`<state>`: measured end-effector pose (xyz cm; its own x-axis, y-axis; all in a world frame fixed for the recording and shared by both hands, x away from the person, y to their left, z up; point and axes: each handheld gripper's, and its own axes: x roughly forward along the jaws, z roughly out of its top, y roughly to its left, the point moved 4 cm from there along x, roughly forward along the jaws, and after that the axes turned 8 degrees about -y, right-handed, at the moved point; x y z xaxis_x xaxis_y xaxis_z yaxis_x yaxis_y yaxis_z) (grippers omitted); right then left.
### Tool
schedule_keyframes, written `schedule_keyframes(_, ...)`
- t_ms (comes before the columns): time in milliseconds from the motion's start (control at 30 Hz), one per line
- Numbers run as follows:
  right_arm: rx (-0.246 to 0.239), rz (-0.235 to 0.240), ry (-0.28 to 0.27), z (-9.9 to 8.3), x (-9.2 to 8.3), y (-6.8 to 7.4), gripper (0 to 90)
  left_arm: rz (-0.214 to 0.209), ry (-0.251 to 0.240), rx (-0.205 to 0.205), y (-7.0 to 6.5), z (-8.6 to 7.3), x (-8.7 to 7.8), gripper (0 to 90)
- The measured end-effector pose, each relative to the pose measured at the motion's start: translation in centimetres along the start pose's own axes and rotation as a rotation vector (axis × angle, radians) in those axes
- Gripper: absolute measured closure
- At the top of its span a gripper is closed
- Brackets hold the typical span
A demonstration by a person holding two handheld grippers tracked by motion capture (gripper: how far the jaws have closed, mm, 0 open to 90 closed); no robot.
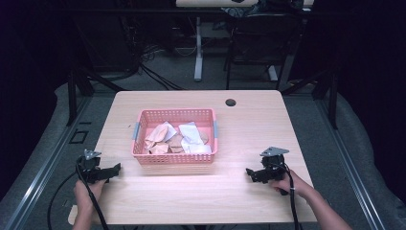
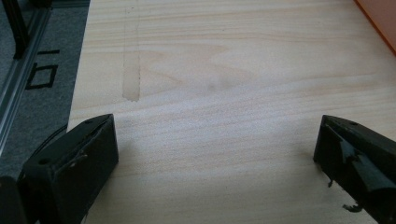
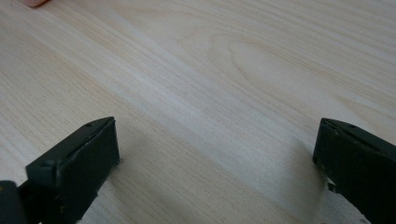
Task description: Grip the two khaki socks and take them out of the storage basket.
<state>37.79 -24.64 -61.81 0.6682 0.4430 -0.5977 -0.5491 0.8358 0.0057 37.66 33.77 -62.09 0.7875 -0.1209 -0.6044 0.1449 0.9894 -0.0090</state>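
One pink plastic basket at the middle of the tabletop, rectangular, with perforated lattice walls and a grey handle clip on each short side. Inside it, a heap of crumpled pieces in white and pale tan, perhaps paper or cloth; too small to count or to name the material for sure. No label or writing readable on the basket or its contents.

Two grippers, both black, each with a trailing black cable and a grey three-cornered plate on top. Left gripper low over the near left corner of the tabletop, just beside the basket's near left corner yet apart from it, held by a hand. Right gripper near the right edge, well apart from the basket, held by the other hand.

In the left gripper view, two blocky black fingers spread wide, released, only bare pale wood grain between them, an orange-pink corner of the basket at the upper right. In the right gripper view, fingers likewise spread wide and released over bare wood.

One round dark grommet hole near the far edge of the tabletop.
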Motion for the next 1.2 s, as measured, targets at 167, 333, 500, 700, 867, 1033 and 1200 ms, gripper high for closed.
schedule_keyframes(167, 0.000, 0.000, 0.000, 0.0, 0.0, 0.0, 0.0, 0.000, 0.000, 0.000, 0.0, 0.0, 0.0, 0.0)
schedule_keyframes(333, 0.000, 0.000, 0.000, 0.0, 0.0, 0.0, 0.0, -0.002, 0.003, 0.002, 0.0, 0.0, 0.0, 0.0)
schedule_keyframes(500, 0.000, 0.000, 0.000, 0.0, 0.0, 0.0, 0.0, -0.004, 0.008, 0.004, 0.0, 0.0, 0.0, 0.0)
schedule_keyframes(700, -0.001, 0.001, 0.001, 0.0, 0.0, 0.0, 0.0, -0.016, 0.026, 0.016, 0.0, 0.3, 0.1, 0.0)
schedule_keyframes(867, -0.005, 0.002, 0.001, 0.0, 0.0, -0.1, 0.0, -0.053, 0.051, 0.020, -0.2, 1.2, -0.3, 0.0)
schedule_keyframes(1033, -0.005, 0.003, 0.001, 0.0, 0.0, -0.1, 0.0, -0.064, 0.086, 0.054, -0.4, 2.7, -1.2, 0.0)
schedule_keyframes(1200, -0.005, 0.001, 0.001, 0.0, 0.0, -0.1, 0.0, -0.078, 0.089, 0.034, -0.2, 3.6, -1.7, 0.0)
